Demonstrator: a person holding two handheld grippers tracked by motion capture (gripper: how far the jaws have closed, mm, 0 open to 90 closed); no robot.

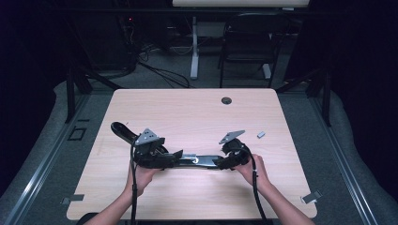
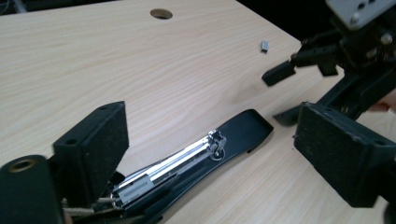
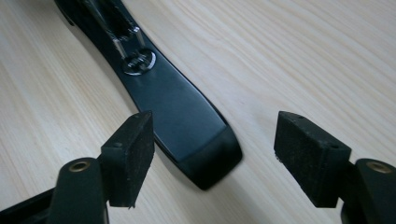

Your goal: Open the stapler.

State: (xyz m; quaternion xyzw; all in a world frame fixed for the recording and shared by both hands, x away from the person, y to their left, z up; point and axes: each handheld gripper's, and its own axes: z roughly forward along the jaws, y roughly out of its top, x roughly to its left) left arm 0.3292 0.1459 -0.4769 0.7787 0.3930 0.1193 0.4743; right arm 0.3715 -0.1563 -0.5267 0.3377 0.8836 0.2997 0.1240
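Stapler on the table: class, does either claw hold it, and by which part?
Nothing is held. Both the left claw and right claw stand open around the opened stapler, pads apart from it.

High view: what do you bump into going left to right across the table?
Stapler's raised black arm → left gripper → stapler's metal track → right gripper → small grey piece.

My light wooden table (image 1: 197,112) carries the opened black stapler (image 1: 199,161) and a small grey staple block (image 1: 261,134) near its right edge.
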